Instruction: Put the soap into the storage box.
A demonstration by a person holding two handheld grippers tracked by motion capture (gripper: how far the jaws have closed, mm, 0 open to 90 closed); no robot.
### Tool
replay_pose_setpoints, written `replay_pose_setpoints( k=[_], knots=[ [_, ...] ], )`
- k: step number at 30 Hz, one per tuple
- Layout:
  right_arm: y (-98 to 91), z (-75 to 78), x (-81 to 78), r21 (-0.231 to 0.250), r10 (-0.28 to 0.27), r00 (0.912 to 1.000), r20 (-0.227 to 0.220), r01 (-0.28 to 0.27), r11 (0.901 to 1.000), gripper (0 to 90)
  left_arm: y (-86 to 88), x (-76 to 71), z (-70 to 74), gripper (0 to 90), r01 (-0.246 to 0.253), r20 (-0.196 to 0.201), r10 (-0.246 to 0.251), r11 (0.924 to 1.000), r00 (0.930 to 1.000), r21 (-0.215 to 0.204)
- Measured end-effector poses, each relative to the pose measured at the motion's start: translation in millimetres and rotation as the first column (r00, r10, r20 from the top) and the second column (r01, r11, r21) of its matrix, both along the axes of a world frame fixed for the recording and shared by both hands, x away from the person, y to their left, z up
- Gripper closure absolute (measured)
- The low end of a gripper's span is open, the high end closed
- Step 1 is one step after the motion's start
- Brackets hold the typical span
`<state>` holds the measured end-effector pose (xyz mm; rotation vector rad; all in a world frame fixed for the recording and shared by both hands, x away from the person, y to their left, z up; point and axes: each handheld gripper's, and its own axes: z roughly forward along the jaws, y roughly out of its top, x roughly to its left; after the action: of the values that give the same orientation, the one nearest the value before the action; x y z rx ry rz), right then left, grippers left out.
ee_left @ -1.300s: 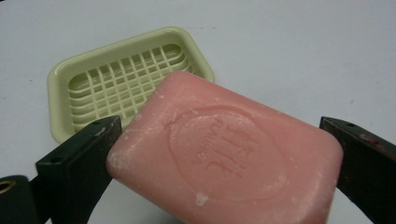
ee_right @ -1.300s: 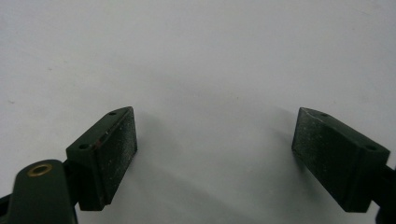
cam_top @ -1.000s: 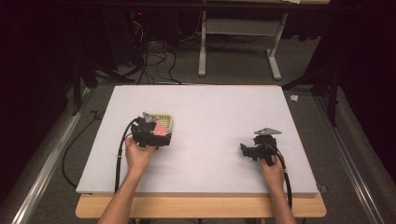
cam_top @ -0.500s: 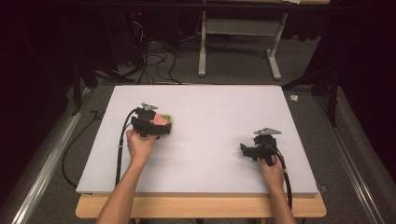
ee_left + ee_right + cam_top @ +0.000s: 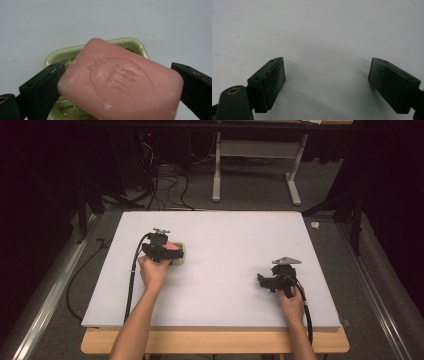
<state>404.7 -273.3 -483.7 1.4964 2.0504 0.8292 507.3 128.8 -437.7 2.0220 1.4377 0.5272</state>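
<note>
A pink bar of soap [image 5: 120, 80] with an embossed oval stamp is clamped between the two black jaws of my left gripper [image 5: 117, 87]. It hangs tilted over a pale green soap dish [image 5: 75, 52] on the white table. From above, the left gripper [image 5: 167, 251] sits at the table's left, the soap [image 5: 171, 247] showing as a pink patch over the dish [image 5: 181, 256]. My right gripper [image 5: 262, 281] rests at the right side of the table, and its jaws [image 5: 327, 85] stand wide apart with only bare table between them.
A white board [image 5: 225, 235] covers the wooden table. Cables and a metal desk frame [image 5: 255, 175] lie on the floor beyond the far edge. A black cable trails from each gripper toward the person's forearms.
The left hand has carried the soap leftward and a little toward the person's side; the dish now peeks out from under the gripper. The right hand has stayed put.
</note>
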Motion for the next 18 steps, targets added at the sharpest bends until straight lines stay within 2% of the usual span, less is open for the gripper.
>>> replay_pose_setpoints(
  k=[13,17,18],
  knots=[
    [0.0,0.0,0.0,0.0,0.0,1.0,0.0,0.0,1.0,14.6,3.2,9.5,-12.0,3.1,-0.036,-0.035,0.036,0.9994,0.9987,0.004],
    [0.0,0.0,0.0,-0.001,0.0,1.0,0.0,0.0,1.0,14.6,3.6,10.2,-13.0,3.0,-0.037,-0.042,0.036,0.9993,0.9985,-0.005],
    [0.0,0.0,0.0,0.0,0.0,1.0,0.0,0.0,1.0,14.6,4.2,11.3,-13.8,2.9,-0.039,-0.053,0.038,0.9991,0.9979,-0.018]
  ],
)
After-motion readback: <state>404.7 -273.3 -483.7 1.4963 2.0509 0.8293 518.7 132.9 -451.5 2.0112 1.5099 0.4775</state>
